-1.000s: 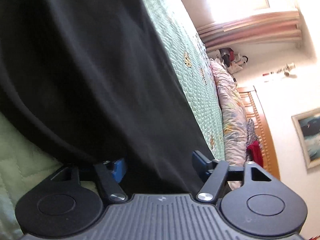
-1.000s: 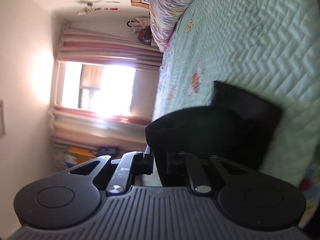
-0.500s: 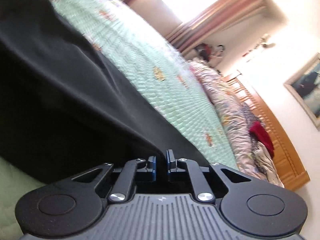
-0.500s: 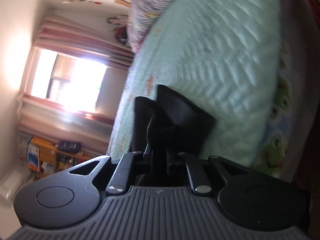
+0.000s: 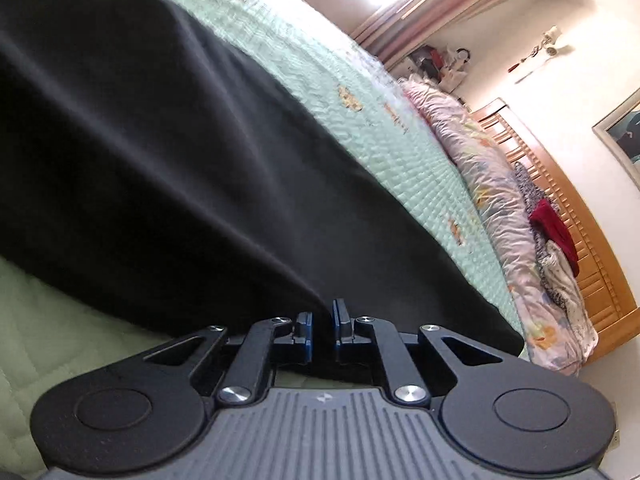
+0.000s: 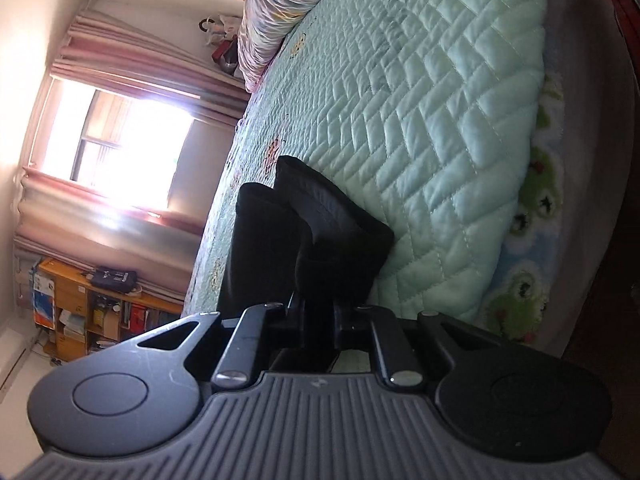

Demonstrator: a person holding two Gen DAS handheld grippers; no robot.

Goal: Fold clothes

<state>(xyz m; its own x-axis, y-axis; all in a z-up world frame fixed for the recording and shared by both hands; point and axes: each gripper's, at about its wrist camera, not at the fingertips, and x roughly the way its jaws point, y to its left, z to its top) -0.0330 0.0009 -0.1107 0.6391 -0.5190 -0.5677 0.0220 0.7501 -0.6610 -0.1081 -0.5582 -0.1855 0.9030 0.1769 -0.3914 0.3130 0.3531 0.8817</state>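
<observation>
A black garment (image 5: 160, 152) lies spread over a mint-green quilted bed (image 5: 392, 148) and fills most of the left wrist view. My left gripper (image 5: 322, 322) is shut on the garment's near edge, the cloth drawn into a ridge from between the blue pads. In the right wrist view the black garment (image 6: 316, 236) stands bunched in folds just ahead of my right gripper (image 6: 318, 308), which is shut on its edge. The fingertips there are hidden by the dark cloth. The green quilt (image 6: 420, 112) stretches beyond.
A rolled floral duvet (image 5: 504, 216) and a heap of clothes (image 5: 556, 248) lie along the wooden headboard (image 5: 592, 232). A bright window with curtains (image 6: 116, 148) and an orange shelf unit (image 6: 80, 312) stand past the bed. A frog-patterned blanket edge (image 6: 528, 248) runs along the bedside.
My left gripper went from open to shut on the garment's edge, and its view tilted. My right gripper kept its hold while swinging, and the cloth bunched up taller before it.
</observation>
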